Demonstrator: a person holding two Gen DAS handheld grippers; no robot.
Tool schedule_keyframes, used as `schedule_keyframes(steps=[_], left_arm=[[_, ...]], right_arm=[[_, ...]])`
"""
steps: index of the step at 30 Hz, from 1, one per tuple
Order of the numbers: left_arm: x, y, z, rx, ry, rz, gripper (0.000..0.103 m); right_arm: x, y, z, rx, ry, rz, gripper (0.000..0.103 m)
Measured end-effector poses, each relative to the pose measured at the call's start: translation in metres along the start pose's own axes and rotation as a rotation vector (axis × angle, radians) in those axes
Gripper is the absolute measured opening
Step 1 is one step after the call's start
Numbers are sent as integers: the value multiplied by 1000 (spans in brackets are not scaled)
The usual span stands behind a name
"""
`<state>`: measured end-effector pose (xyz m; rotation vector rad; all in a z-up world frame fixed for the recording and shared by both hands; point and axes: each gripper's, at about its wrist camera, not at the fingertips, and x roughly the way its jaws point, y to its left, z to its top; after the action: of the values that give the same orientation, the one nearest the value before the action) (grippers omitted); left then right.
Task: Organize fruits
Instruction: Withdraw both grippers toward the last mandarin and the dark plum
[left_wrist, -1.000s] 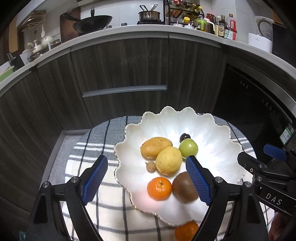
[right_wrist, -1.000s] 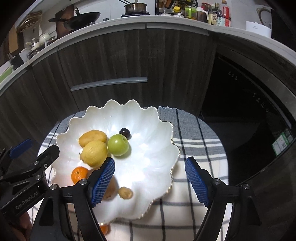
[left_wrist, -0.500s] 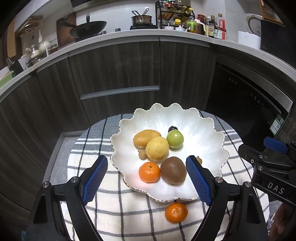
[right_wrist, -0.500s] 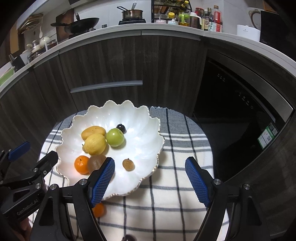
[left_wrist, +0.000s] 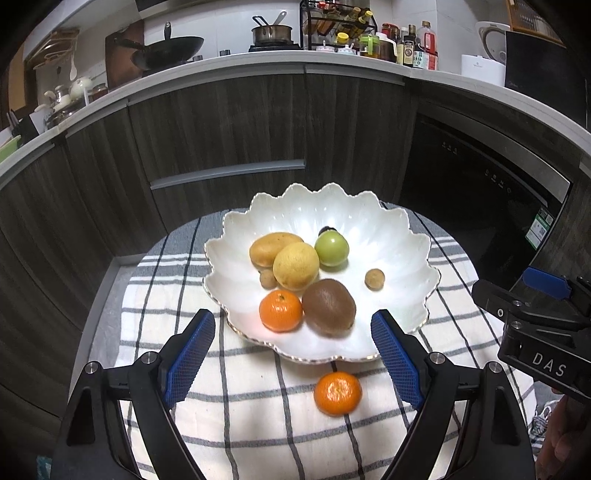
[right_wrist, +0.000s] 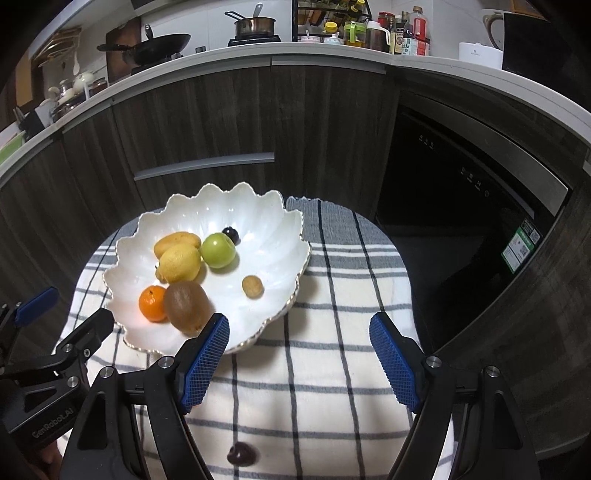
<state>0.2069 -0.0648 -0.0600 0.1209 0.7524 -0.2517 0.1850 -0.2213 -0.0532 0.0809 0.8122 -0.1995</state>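
A white scalloped bowl (left_wrist: 399, 236) (right_wrist: 273, 236) sits on a round table under a checked cloth (left_wrist: 258, 417). It holds a mango (left_wrist: 267, 248), a lemon (left_wrist: 295, 265), a green fruit (left_wrist: 331, 249), a kiwi (left_wrist: 328, 307), a tangerine (left_wrist: 280, 310), two small brown fruits and a dark one. A second tangerine (left_wrist: 337, 393) lies on the cloth before the bowl. A dark small fruit (right_wrist: 242, 453) lies on the cloth near me. My left gripper (left_wrist: 293, 356) is open over the bowl's near rim. My right gripper (right_wrist: 299, 363) is open over bare cloth.
Dark wooden kitchen cabinets (left_wrist: 229, 122) curve behind the table, and a black dishwasher front (left_wrist: 480, 184) stands at the right. The worktop above carries a wok, a pot and several bottles. The right gripper's body (left_wrist: 535, 332) shows at the left wrist view's right edge.
Both grippers have drawn back from the bowl toward me, so the bowl looks smaller and farther. The tangerine on the cloth and the dark fruit have come into view. Jaws unchanged.
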Motion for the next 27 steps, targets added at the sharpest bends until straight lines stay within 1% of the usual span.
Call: schedule_keyframes(steps=[17,27], left_arm=[[13,-12,-38,21,42,-26,86],[28,-22,-63,42,69,-53,86]], right_arm=[[5,-8,-40,6,27,-23,79],[18,-14,-64,23,58,-32,79]])
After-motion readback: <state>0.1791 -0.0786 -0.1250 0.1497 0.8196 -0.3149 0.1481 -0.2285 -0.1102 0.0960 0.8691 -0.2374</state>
